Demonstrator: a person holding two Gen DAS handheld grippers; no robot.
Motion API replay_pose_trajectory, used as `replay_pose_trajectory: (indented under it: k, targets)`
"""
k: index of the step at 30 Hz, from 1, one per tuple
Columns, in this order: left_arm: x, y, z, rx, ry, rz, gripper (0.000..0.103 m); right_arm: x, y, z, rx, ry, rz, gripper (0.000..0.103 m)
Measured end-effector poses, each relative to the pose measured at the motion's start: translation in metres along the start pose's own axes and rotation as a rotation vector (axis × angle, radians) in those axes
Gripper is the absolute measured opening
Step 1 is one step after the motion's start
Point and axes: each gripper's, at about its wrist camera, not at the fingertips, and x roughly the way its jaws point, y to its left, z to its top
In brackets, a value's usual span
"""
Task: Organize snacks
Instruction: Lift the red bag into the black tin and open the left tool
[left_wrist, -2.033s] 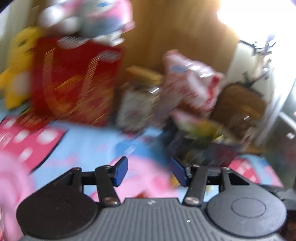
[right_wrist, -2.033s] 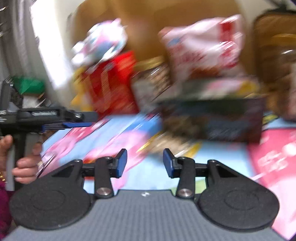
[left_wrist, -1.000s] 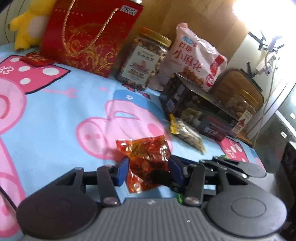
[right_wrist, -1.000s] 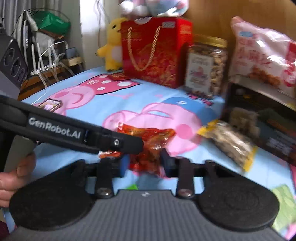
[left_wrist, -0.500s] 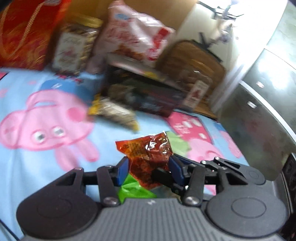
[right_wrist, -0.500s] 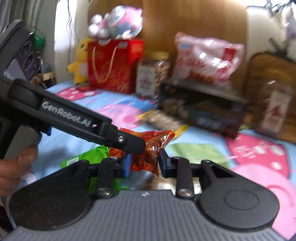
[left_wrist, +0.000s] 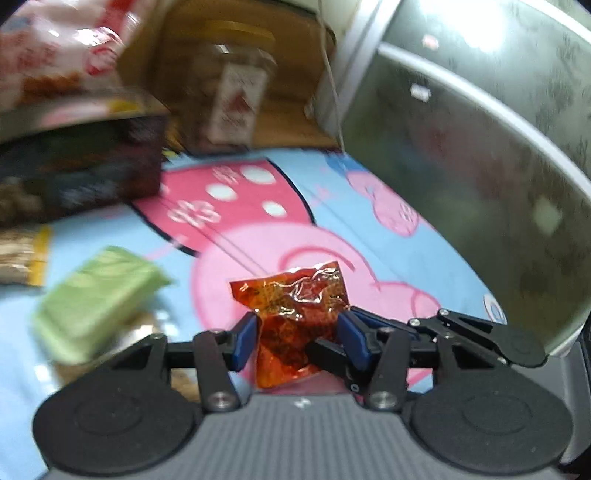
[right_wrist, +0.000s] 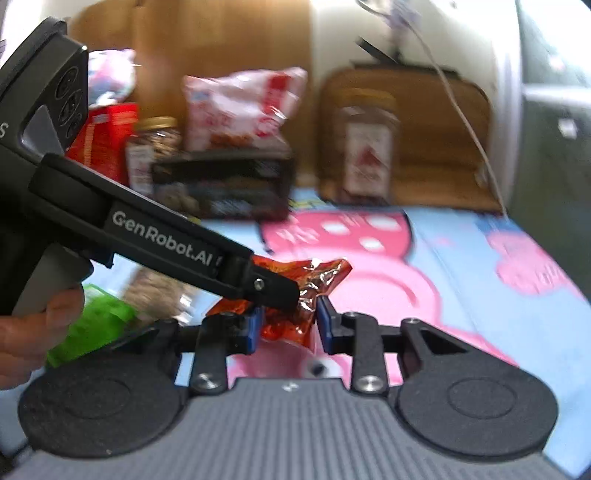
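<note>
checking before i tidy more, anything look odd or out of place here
One thing: the orange-red snack packet is held by both tongs at once, left tongs and right tongs, crumpling its foil. The green packet lies loose on the cartoon-pig cloth.

The snack packet (left_wrist: 295, 317) hangs above the cartoon-print surface (left_wrist: 424, 251), between both sets of tongs. Left of it lies a flat packet (left_wrist: 99, 299). Behind that sits a dark box (right_wrist: 225, 188) (a bag (right_wrist: 240, 110) rests on top), with a jar (right_wrist: 367, 147) to its right.
</note>
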Motion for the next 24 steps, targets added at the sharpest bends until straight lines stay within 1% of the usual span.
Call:
replay_pose_trajectory:
  k: [1,5,7,9,11,13,16,18,21,23,24]
  targets:
    - [0.008,-0.002,0.001,0.005,0.018,0.000,0.048,0.002,-0.006,-0.002,0.018,0.014,-0.005,0.034]
    - [0.017,-0.013,0.005,0.077,0.014,0.037,0.047,0.007,-0.021,-0.005,0.109,0.021,0.010,0.034]
    - [0.020,-0.013,0.011,0.088,0.012,0.055,0.047,0.015,-0.024,0.001,0.109,0.024,0.005,0.034]
    - [0.021,-0.010,0.025,0.079,0.002,0.064,0.047,0.021,-0.026,0.010,0.094,0.015,-0.007,0.034]
    - [0.013,-0.007,0.046,0.087,-0.042,0.070,0.047,0.022,-0.029,0.022,0.085,-0.027,-0.008,0.034]
    - [-0.003,-0.004,0.066,0.104,-0.109,0.079,0.048,0.023,-0.028,0.042,0.065,-0.097,0.003,0.034]
    - [-0.025,0.013,0.095,0.100,-0.203,0.109,0.049,0.035,-0.023,0.075,0.015,-0.187,0.038,0.034]
    - [-0.033,0.030,0.111,0.075,-0.240,0.143,0.049,0.053,-0.016,0.094,-0.020,-0.219,0.068,0.034]
    - [-0.037,0.063,0.127,0.021,-0.280,0.206,0.050,0.088,-0.005,0.119,-0.056,-0.230,0.127,0.034]
    - [-0.037,0.085,0.134,-0.017,-0.287,0.250,0.050,0.111,0.004,0.129,-0.061,-0.210,0.169,0.034]
    - [-0.035,0.096,0.137,-0.041,-0.283,0.269,0.049,0.125,0.008,0.133,-0.060,-0.192,0.193,0.035]
